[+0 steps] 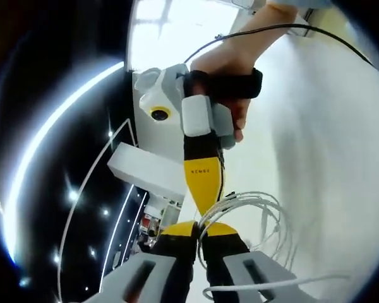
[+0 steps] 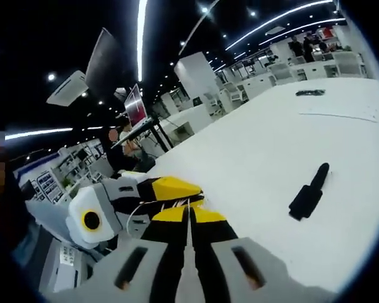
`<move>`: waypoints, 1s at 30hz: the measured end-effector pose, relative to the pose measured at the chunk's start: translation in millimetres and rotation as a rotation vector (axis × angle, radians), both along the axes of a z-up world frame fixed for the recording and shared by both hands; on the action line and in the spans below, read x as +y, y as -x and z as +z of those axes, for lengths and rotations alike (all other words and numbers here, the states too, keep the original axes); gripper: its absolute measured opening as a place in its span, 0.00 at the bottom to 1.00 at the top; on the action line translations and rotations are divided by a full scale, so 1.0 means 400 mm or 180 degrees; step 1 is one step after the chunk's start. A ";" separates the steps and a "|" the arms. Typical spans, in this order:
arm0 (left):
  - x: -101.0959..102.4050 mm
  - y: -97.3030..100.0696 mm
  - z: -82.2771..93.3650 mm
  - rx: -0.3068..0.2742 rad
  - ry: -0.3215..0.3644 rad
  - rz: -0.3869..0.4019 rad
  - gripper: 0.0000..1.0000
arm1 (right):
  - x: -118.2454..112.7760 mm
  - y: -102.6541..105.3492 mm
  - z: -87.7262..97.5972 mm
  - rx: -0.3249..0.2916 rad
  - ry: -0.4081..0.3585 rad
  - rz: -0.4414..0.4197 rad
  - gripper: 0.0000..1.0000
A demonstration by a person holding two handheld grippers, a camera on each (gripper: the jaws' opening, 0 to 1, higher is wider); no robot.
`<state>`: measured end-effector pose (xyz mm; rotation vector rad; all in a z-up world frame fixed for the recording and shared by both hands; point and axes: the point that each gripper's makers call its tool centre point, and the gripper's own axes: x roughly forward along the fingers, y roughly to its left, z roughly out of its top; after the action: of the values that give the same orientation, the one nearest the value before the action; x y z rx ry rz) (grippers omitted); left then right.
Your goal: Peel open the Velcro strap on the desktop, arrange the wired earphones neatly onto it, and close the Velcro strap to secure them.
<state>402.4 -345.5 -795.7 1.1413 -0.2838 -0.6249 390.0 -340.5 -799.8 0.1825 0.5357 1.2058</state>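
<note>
While both claws meet over the bench, the scene reads so:
Bench (image 2: 271, 145): white, broad open surface; far edge distant.
Velcro strap (image 2: 309, 191): black, flat, long axis slanting away; well apart from claws.
Earphones (image 1: 252, 218): white cable loops, pinched by both.
Left claw (image 1: 199, 243): clenched on cable.
Right claw (image 2: 189, 218): clenched on cable.

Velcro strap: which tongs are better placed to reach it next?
Right, probably: the Velcro strap lies ahead of the right tongs, while the left tongs grip the wired earphones.
</note>
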 end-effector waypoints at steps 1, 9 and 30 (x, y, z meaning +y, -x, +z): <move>-0.002 -0.002 0.001 0.0004 -0.0004 0.0001 0.07 | -0.009 -0.004 0.003 -0.0024 -0.0020 -0.0044 0.06; 0.017 -0.044 0.007 0.0076 0.0170 0.0212 0.07 | -0.169 -0.186 0.001 -0.0684 0.0161 -0.0884 0.09; 0.087 -0.069 0.052 0.0024 0.0689 0.0445 0.07 | -0.192 -0.433 -0.133 -0.0553 0.0552 -0.1049 0.10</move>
<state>430.0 -310.8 -775.1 0.9416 -0.2562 -0.4630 563.2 -417.2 -852.9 0.0158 0.4357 0.8407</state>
